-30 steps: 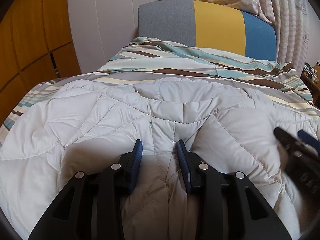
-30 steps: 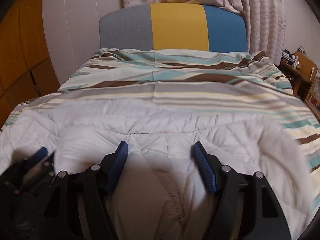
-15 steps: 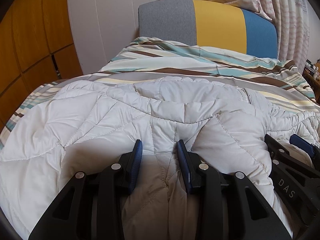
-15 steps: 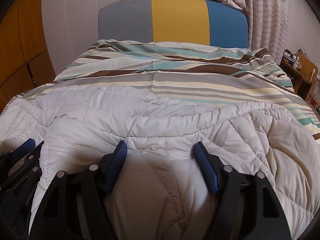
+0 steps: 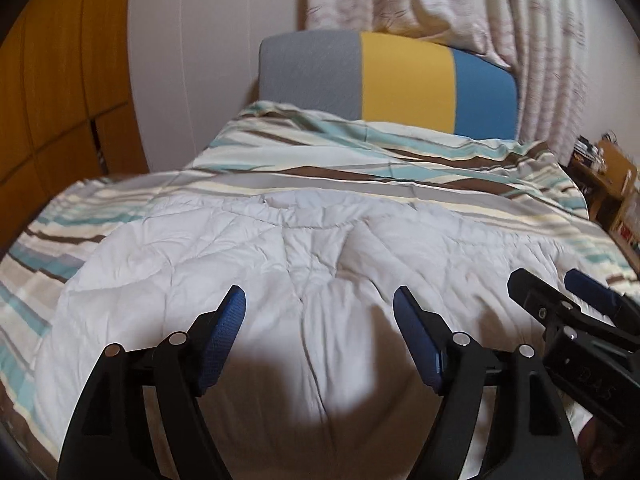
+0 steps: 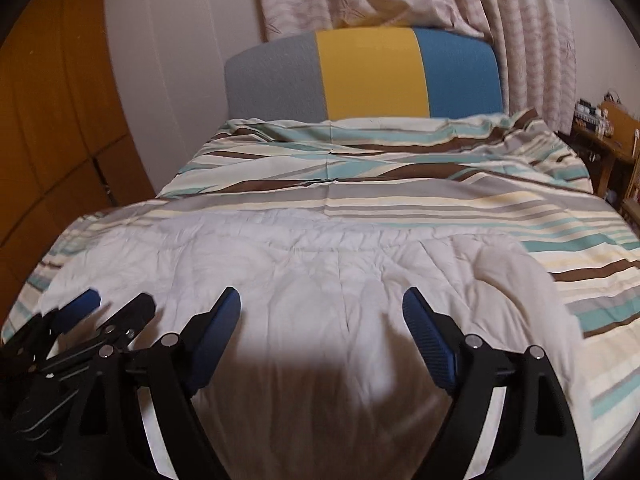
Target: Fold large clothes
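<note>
Just released: left tongs [image 5: 320, 308] and right tongs [image 6: 322, 308] both wide, jaws freshly opened, nothing pinched, the coat [image 5: 304, 256] lying flat on the bed [image 5: 360, 168] just under and ahead of both. Best backed off without snagging the shell, then a check that the folded edge beyond the tips lies straight before the next grab. Puffy quilted pale-grey fabric, crinkled, stitched in curved panels, springy; striped smooth bedding [image 6: 440, 200] beyond.
</note>
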`<state>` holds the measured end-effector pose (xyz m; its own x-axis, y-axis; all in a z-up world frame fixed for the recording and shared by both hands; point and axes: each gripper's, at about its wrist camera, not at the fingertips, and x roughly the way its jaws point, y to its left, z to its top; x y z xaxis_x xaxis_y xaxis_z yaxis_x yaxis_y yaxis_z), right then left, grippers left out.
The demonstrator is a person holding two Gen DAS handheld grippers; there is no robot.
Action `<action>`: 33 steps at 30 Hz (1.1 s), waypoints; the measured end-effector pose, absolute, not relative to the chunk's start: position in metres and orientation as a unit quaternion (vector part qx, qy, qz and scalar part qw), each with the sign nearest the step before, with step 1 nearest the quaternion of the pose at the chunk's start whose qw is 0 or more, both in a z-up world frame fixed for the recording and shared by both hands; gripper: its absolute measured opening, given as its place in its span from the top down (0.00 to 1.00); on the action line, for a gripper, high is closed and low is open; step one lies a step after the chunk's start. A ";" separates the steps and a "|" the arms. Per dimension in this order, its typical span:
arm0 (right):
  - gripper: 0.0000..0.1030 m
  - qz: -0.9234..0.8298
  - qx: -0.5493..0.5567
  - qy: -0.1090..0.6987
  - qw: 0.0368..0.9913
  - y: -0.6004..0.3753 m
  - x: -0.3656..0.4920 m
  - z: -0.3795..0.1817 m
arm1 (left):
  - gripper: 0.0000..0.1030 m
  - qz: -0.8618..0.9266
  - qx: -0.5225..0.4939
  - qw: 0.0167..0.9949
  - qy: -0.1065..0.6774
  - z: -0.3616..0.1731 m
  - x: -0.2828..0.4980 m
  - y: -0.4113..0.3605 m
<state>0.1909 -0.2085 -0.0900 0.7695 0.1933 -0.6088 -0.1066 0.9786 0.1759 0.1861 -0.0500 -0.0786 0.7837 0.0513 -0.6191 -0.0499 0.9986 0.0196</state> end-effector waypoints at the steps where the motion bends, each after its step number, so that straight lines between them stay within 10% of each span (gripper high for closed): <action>1: 0.25 0.080 0.058 0.333 0.938 -0.208 0.186 -0.094 | 0.27 0.026 0.014 0.943 0.330 -0.083 0.184 -0.055; 33: 0.31 0.022 0.059 0.366 0.928 -0.261 0.184 -0.124 | 0.15 0.140 -0.017 0.919 0.369 -0.087 0.196 0.051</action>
